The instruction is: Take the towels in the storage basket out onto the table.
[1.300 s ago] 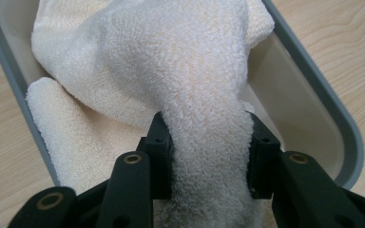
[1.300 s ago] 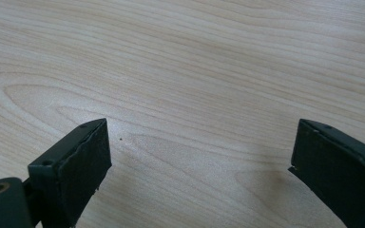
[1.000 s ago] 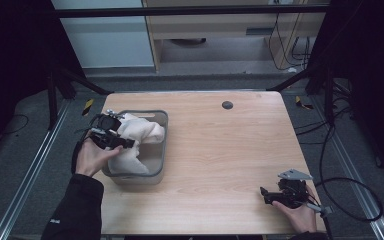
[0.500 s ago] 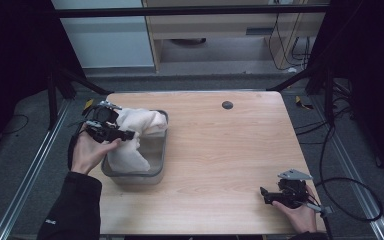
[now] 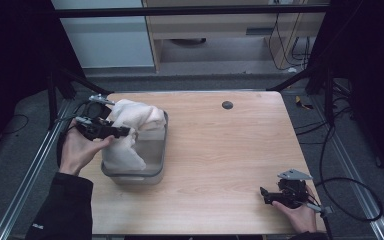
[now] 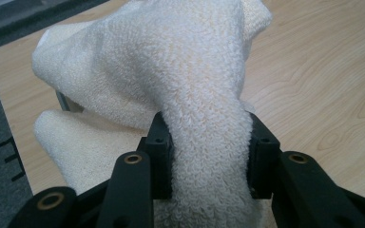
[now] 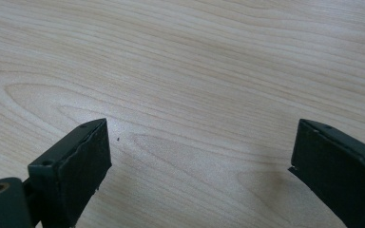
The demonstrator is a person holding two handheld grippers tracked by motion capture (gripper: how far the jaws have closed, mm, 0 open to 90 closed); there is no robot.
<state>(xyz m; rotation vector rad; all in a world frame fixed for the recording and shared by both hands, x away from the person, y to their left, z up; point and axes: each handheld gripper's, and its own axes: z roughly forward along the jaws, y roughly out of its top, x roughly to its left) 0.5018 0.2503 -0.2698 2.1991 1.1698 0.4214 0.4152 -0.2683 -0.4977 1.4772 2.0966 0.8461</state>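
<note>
We look down on a pale wooden table (image 5: 220, 150) standing on grey floor, with dark frame rails along both sides and a light cabinet behind it. Cables trail on the floor at the far right.

At the left edge of the table our left hand (image 5: 77, 150) comes in from below in a dark sleeve, carrying the left tongs (image 5: 125, 131). The tongs point to the right, level with the table, above the near left part of a grey tub (image 5: 157, 167). A white towel (image 5: 130, 127) is pinched between them. In the left gripper view the towel (image 6: 190, 85) runs as a thick bunched roll straight up between the two black jaws, which press into it from both sides; the left tongs (image 6: 209, 152) are closed on that fold. Beyond the jaws the towel spreads wide and folds over, and part of it hangs down to the left. From above, the towel is heaped over the far left rim of the tub and a tail of it drops down into the tub, so it is partly lifted and partly still inside.

Near the far edge of the table, past the middle, sits a small dark round spot (image 5: 227, 105).

At the near right corner the right tongs (image 5: 265, 196) lie low on the table in our right hand (image 5: 300, 215), pointing left, well apart from the tub. In the right gripper view the right tongs (image 7: 199, 147) stand wide apart with nothing but bare wood between them.

We can read no writing or brand on anything here.
</note>
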